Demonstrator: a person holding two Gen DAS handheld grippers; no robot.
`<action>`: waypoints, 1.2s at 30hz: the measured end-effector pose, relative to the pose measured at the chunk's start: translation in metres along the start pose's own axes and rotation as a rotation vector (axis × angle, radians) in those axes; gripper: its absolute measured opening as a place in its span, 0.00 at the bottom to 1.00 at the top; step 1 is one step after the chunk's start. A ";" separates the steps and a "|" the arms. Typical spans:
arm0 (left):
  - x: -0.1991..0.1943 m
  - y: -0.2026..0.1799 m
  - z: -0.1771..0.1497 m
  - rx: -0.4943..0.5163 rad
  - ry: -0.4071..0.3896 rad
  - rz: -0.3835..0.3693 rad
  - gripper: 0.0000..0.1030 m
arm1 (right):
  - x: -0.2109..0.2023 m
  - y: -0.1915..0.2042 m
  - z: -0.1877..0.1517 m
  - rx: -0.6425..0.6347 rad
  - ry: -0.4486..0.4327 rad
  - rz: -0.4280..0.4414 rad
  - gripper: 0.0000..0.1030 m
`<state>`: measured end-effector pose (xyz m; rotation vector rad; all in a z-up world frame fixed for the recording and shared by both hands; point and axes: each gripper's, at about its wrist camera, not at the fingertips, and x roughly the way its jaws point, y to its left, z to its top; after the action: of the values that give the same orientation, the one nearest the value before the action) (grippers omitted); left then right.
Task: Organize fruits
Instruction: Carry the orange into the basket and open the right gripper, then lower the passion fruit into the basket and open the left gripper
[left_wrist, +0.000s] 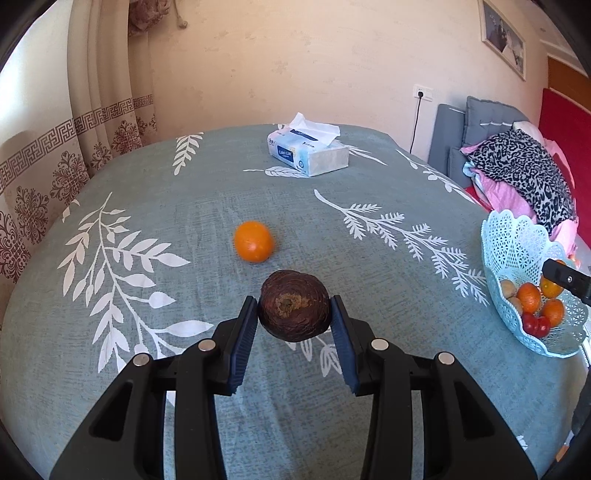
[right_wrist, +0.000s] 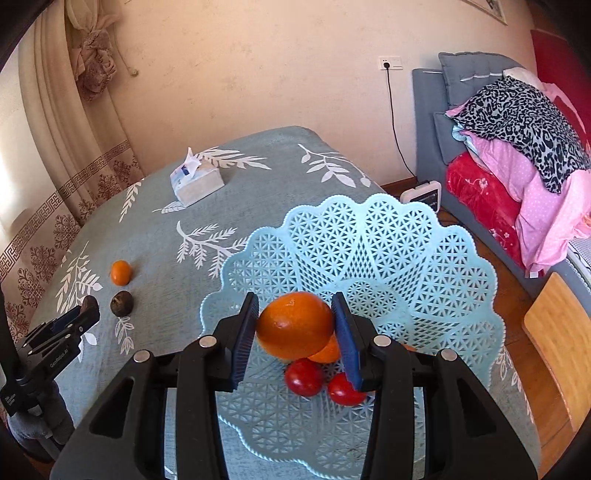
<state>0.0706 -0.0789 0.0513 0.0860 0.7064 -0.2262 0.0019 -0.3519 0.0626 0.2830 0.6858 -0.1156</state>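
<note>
The left gripper (left_wrist: 294, 314) pinches a dark brown scaly fruit (left_wrist: 293, 309) between both pads, its stem scar facing the camera, above the tablecloth (left_wrist: 147, 206). A loose orange (left_wrist: 254, 241) lies just beyond. The right gripper (right_wrist: 294, 325) clamps an oval orange (right_wrist: 294, 325), long axis running finger to finger, over the lattice basket (right_wrist: 406, 258) holding red fruits (right_wrist: 303, 377).

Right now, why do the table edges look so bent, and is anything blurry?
Left wrist view: fisheye lens bows the table; dark fruit in the left tongs is sharp. Right wrist view: same bowing, black corners; orange in the right tongs is crisp; basket evenly daylit.
</note>
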 end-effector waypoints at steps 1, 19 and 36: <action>-0.001 -0.003 0.000 0.005 0.000 -0.002 0.39 | -0.002 -0.004 0.000 0.005 -0.006 -0.008 0.41; -0.011 -0.068 0.008 0.115 -0.019 -0.055 0.39 | -0.022 -0.043 0.001 0.099 -0.090 -0.054 0.51; -0.005 -0.136 0.022 0.228 -0.032 -0.114 0.39 | -0.032 -0.082 -0.001 0.170 -0.140 -0.089 0.58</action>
<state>0.0487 -0.2134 0.0710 0.2590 0.6522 -0.4164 -0.0399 -0.4291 0.0646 0.4037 0.5507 -0.2775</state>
